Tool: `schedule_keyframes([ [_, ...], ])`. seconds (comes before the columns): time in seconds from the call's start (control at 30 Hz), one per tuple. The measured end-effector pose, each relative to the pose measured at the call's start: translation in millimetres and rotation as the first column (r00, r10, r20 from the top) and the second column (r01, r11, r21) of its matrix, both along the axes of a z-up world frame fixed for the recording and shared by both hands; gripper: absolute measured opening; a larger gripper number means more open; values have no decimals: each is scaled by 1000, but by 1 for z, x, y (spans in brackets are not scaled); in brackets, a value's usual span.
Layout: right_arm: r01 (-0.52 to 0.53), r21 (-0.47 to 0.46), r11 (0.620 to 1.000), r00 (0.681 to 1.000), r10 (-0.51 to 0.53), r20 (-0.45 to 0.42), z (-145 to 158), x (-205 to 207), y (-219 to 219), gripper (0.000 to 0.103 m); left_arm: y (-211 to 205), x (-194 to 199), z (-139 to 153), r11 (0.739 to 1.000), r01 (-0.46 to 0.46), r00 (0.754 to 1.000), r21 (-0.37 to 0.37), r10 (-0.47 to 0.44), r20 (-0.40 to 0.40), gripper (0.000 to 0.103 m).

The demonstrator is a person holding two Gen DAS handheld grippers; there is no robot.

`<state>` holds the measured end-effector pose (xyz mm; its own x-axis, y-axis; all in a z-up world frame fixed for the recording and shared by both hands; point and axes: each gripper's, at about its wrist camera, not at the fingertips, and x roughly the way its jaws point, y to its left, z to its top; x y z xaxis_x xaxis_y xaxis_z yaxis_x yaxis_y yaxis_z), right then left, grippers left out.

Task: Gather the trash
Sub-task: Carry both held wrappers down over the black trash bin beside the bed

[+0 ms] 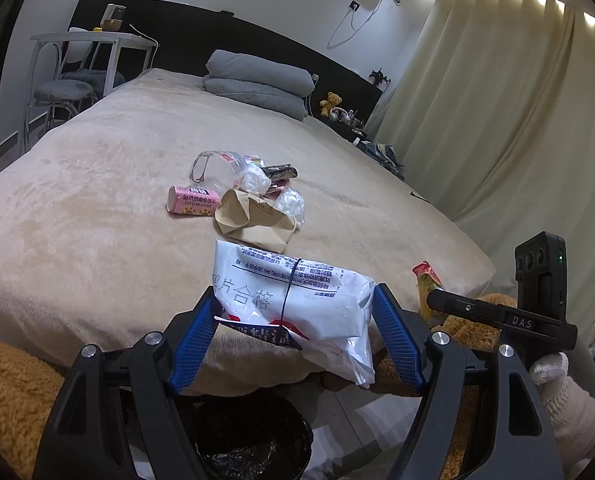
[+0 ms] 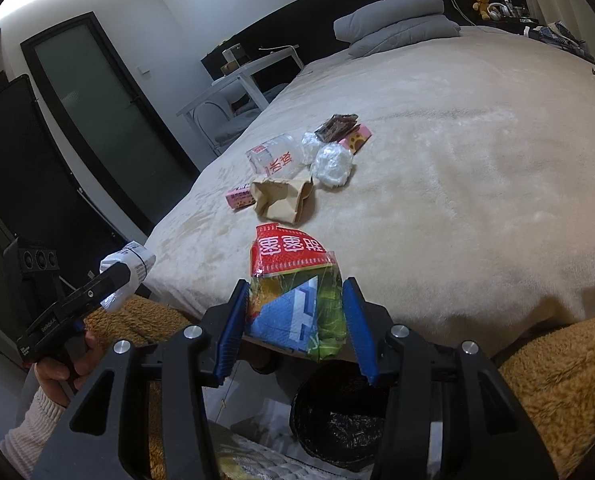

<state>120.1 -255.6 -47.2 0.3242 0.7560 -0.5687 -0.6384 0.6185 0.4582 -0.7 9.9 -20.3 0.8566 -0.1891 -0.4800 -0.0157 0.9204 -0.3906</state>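
Observation:
My left gripper (image 1: 293, 316) is shut on a white printed plastic packet (image 1: 297, 300), held over the bed's near edge. A black-lined trash bin (image 1: 253, 440) stands on the floor just below it. My right gripper (image 2: 295, 312) is shut on a crumpled snack packet (image 2: 293, 280) with a red top and blue and green sides, above the same bin (image 2: 337, 412). Further up the beige bed (image 1: 97, 208) lies a pile: a pink box (image 1: 193, 200), a brown paper bag (image 1: 253, 220), a clear bottle (image 1: 217, 168), balled clear plastic (image 2: 333, 164) and a dark wrapper (image 2: 337, 126).
A brown fuzzy blanket (image 2: 557, 380) drapes the bed's near edge on both sides of the bin. Folded grey bedding (image 1: 257, 80) lies at the headboard. A white table with a chair (image 1: 65, 80) stands left of the bed, and curtains (image 1: 497, 120) hang on the right.

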Motion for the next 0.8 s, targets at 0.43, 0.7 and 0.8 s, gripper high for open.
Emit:
schedule_keyframes([
  [0.43, -18, -40, 999, 987, 11, -159, -30, -5, 6, 49, -38, -2, -29, 997, 76, 987, 0, -76, -141, 75],
  [0.7, -40, -100, 994, 970, 15, -243, -55, -7, 16, 49, -39, 9, -56, 996, 80, 957, -35, -86, -278, 75],
  [0.8, -49, -127, 991, 962, 12, -273, -65, -5, 20, 49, -41, 13, -62, 996, 86, 947, -27, -90, -309, 75],
])
